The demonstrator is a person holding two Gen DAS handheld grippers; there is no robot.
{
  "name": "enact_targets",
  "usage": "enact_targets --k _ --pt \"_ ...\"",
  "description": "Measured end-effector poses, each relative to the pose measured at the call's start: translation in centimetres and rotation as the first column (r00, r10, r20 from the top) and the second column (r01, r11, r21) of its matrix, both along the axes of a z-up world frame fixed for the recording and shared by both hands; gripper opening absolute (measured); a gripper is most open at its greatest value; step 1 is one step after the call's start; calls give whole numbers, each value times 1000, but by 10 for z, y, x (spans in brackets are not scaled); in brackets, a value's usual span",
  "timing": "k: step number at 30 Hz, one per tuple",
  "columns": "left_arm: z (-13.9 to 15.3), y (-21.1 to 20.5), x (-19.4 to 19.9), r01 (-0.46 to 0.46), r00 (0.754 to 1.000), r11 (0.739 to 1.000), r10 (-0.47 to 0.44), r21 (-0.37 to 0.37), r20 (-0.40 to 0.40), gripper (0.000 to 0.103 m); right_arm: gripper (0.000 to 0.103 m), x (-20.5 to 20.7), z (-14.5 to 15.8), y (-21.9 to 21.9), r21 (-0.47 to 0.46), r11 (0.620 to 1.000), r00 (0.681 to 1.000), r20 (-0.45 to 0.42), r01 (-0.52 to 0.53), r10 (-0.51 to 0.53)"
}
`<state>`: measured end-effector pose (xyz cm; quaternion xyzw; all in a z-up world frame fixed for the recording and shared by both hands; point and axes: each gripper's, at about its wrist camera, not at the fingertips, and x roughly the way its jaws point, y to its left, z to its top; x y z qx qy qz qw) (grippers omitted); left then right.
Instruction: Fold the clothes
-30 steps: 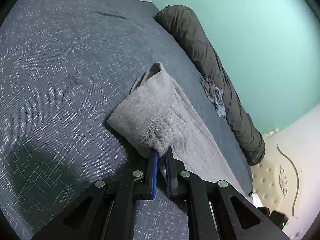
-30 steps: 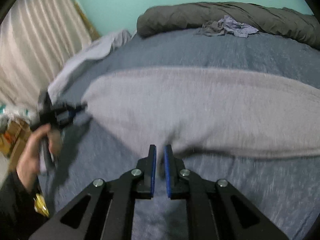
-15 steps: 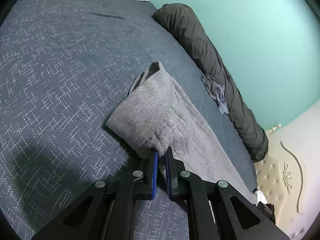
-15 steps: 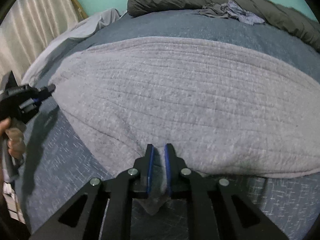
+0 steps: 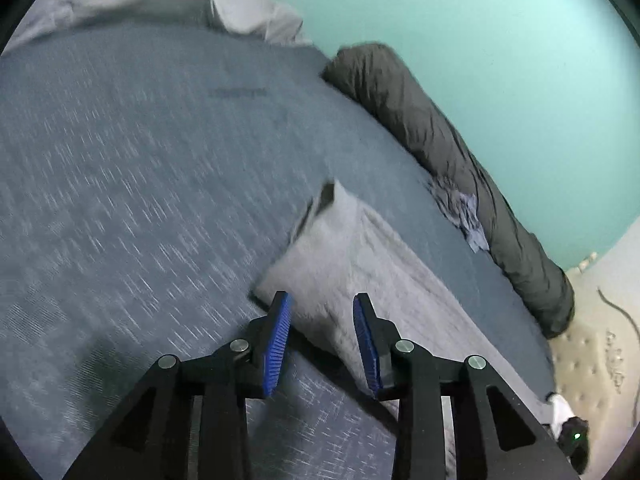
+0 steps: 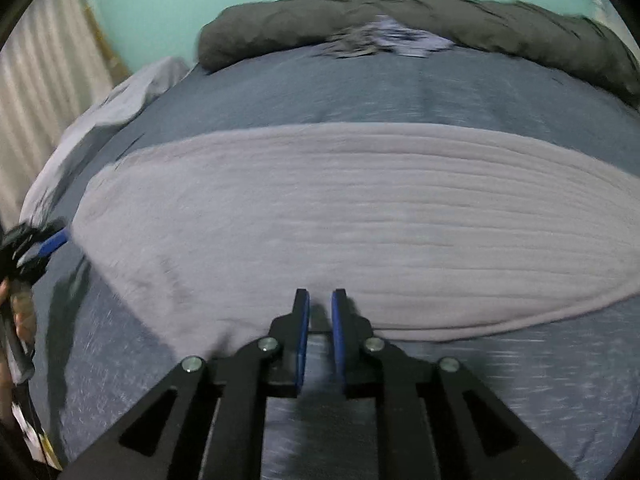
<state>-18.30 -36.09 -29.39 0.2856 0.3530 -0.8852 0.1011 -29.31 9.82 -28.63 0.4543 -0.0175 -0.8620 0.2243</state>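
A long grey knitted garment (image 6: pixel 340 216) lies flat across the blue bedspread (image 6: pixel 320 88), folded lengthwise. In the left wrist view its near end (image 5: pixel 340 264) lies just beyond my left gripper (image 5: pixel 322 312), whose jaws stand wide open and hold nothing. My right gripper (image 6: pixel 320 308) sits at the garment's near edge with a small gap between its blue pads, and no cloth shows between them. The left gripper also shows in the right wrist view (image 6: pixel 48 244), at the garment's left end.
A rolled dark grey duvet (image 5: pixel 448 160) runs along the teal wall, with a small crumpled bluish cloth (image 5: pixel 464 216) beside it. A pale sheet (image 6: pixel 112 112) lies at the bed's far left corner. A cream tufted headboard (image 5: pixel 592 352) stands on the right.
My left gripper has opened and let go of the garment's end, which now lies on the bed. My right gripper has opened a little, released the edge and drawn back slightly.
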Motion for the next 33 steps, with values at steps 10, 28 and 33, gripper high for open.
enact_targets --k 10,28,33 --pt "16 42 -13 104 994 989 -101 -108 34 37 14 -12 5 94 13 987 987 6 162 -162" --pt "16 143 -53 284 957 934 -265 -215 116 52 38 -23 10 252 -28 914 914 45 404 -403" --pt "15 165 -61 318 946 919 -293 -232 136 56 43 -27 12 298 -27 882 882 44 471 -470"
